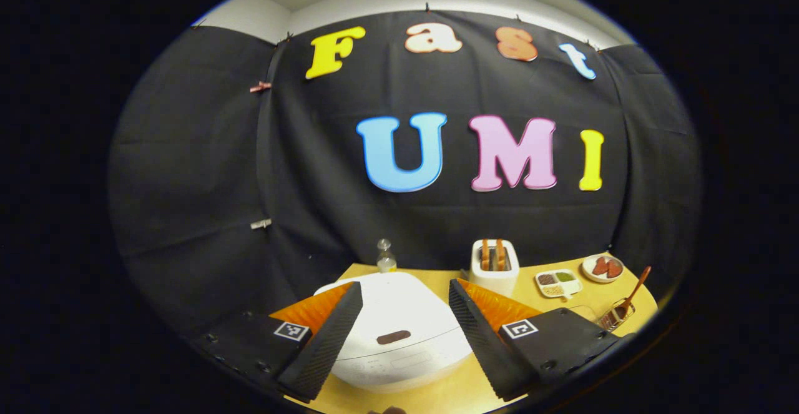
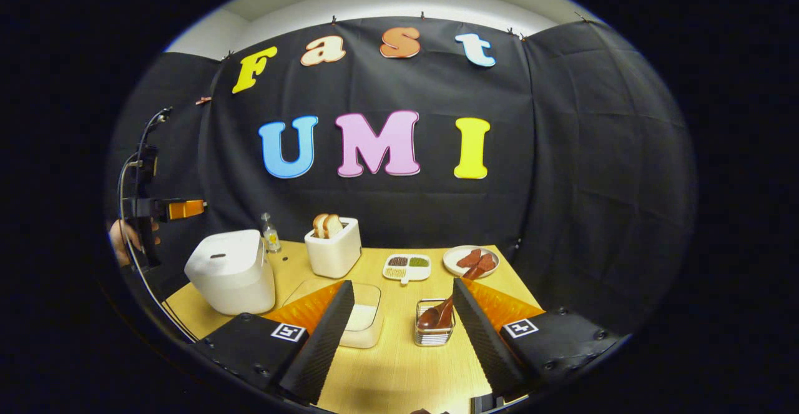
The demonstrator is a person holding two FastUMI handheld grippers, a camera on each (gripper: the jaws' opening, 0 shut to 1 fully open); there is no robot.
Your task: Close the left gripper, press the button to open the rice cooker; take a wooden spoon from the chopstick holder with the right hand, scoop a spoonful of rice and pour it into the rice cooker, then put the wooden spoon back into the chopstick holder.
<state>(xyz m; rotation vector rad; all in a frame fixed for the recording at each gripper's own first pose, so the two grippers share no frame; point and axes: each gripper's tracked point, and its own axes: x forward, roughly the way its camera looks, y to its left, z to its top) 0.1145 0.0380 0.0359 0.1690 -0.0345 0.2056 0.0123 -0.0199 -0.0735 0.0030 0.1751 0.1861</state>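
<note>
In the left gripper view, the left gripper (image 1: 399, 333) has its fingers (image 1: 324, 345) spread wide apart and they hold nothing; between them, close in front, stands the white rice cooker (image 1: 399, 333) with its lid shut and a dark button (image 1: 393, 337) on the front of the lid. The cooker stands on the wooden desk (image 1: 437, 395). Behind it is a small clear bottle (image 1: 386, 256), and to the right a white toaster (image 1: 494, 265) with bread in the slots. In the right gripper view, the right gripper (image 2: 402, 333) is also wide open and empty. Near its left finger lies a clear container with rice (image 2: 362, 320), and just before its right finger stands the wire chopstick holder (image 2: 434, 333), with the wooden spoon (image 2: 437, 315) leaning inside it. Farther on the desk are a divided dish (image 2: 407, 266) with grains and a plate (image 2: 471, 261) with reddish pieces. At the far left of this view, a hand (image 2: 122, 239) holds the other gripper above and behind the rice cooker, apart from it.
</note>
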